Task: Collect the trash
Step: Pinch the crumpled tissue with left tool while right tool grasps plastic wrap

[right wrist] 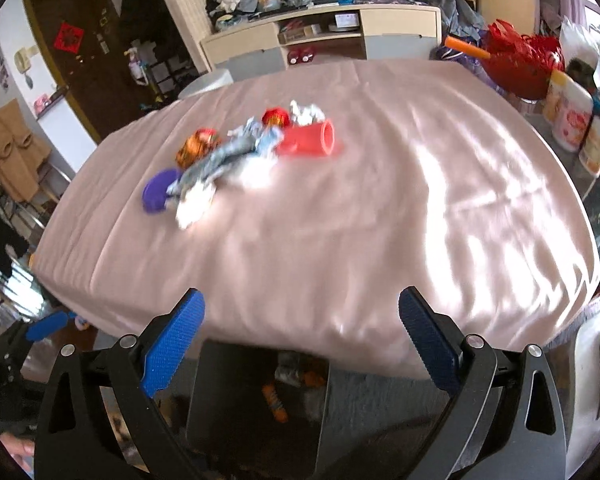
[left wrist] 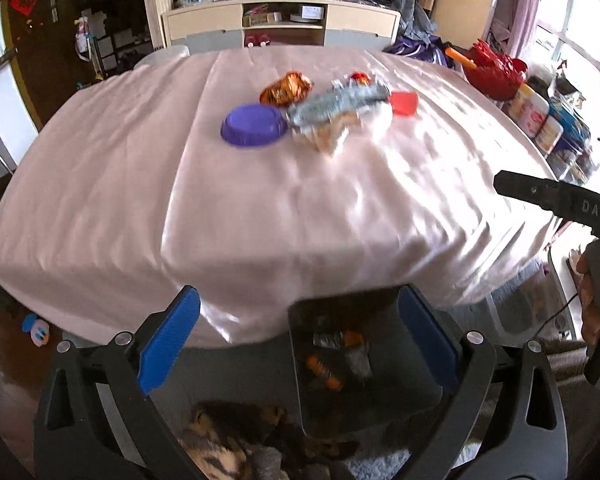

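On the pink tablecloth [left wrist: 260, 208] lies a heap of trash: an orange foil wrapper [left wrist: 286, 88], a long silver wrapper [left wrist: 336, 104], white tissue [left wrist: 376, 120] and a small red-gold wrapper [left wrist: 360, 77]. An upturned purple bowl [left wrist: 254, 125] and a red cup [right wrist: 310, 140] on its side flank it. Below the table's near edge stands a dark bin [left wrist: 380, 392] with several wrappers inside. My left gripper [left wrist: 299, 298] hangs open over the bin, nothing between its blue pads. My right gripper [right wrist: 302, 296] is open and empty too, above the same bin [right wrist: 220, 400].
A red basket [right wrist: 520, 64] and several canisters [right wrist: 568, 116] crowd the right side beyond the table. A low cabinet [left wrist: 280, 24] stands behind it. On the floor lie a plush toy [left wrist: 38, 330] and a striped furry thing [left wrist: 212, 440].
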